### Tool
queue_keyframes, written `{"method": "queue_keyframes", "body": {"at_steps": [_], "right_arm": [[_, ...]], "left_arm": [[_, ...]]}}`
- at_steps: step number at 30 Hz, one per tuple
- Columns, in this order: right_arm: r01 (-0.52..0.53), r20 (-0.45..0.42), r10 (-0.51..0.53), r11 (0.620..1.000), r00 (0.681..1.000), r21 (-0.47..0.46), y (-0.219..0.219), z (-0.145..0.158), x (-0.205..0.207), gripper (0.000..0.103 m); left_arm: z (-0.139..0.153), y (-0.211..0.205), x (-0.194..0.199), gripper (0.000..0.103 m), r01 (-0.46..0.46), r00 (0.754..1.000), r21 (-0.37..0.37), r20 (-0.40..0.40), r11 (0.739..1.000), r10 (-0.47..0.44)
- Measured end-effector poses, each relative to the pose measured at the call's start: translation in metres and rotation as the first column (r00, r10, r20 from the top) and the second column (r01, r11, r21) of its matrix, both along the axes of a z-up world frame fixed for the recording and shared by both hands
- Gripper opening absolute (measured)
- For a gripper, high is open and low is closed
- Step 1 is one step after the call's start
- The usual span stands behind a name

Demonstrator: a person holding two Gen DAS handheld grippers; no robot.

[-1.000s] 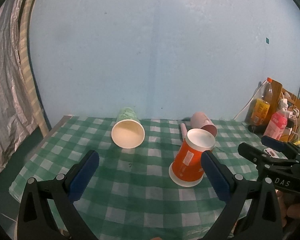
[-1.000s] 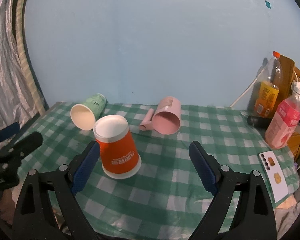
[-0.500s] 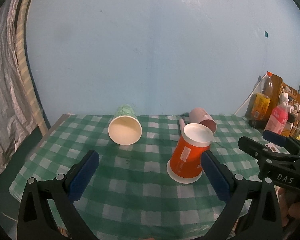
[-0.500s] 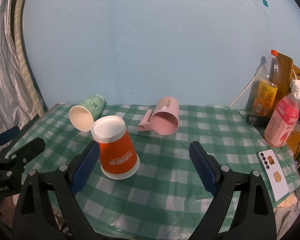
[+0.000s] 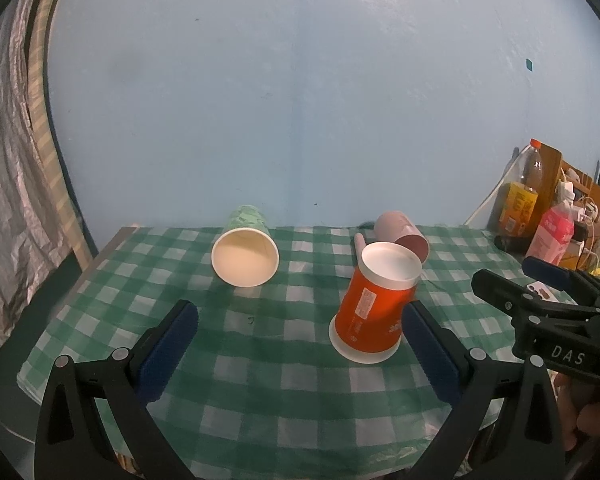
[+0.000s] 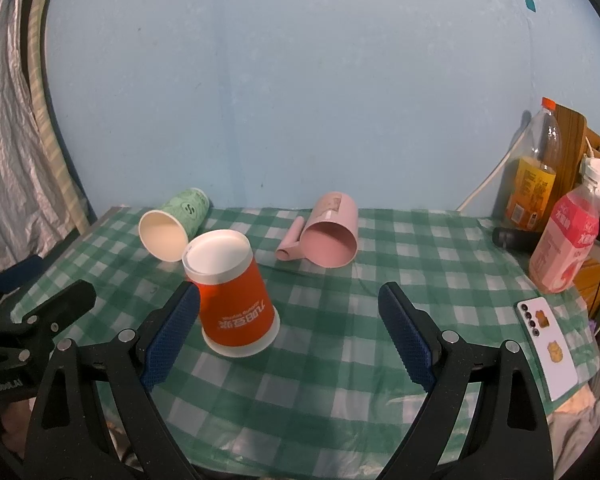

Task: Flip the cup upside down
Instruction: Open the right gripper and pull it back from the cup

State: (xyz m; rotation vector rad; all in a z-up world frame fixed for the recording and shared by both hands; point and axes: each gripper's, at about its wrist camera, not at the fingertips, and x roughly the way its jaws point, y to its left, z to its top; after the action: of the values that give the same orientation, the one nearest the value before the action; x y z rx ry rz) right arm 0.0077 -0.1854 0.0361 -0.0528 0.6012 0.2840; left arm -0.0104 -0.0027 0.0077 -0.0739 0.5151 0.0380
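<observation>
Orange cup [image 6: 236, 300] unmoved, inverted; both grippers [image 5: 300, 356] [image 6: 290, 332] retreated slightly, jaws still spread.

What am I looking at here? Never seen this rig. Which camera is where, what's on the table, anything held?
No robot: a person holds a two-finger clamp in each hand, with a fisheye camera on each looking along its fingers. One picture is from the left gripper, the other from the right gripper. Both are open and hold nothing. On the checked tablecloth: an orange cup standing mouth-down, a green cup and a pink mug lying on their sides. Bottles and a phone are at the right edge.
</observation>
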Motion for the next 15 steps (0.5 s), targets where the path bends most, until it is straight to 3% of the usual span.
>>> {"method": "queue_keyframes", "body": {"at_steps": [15], "right_arm": [[0.003,0.002,-0.003,1.0,1.0,0.002,-0.0016,-0.0001,0.0,0.09]], "left_arm": [[-0.0003,0.0046,0.0027,0.103,0.0,1.0,-0.006,-0.005,1.0,0.0]]}}
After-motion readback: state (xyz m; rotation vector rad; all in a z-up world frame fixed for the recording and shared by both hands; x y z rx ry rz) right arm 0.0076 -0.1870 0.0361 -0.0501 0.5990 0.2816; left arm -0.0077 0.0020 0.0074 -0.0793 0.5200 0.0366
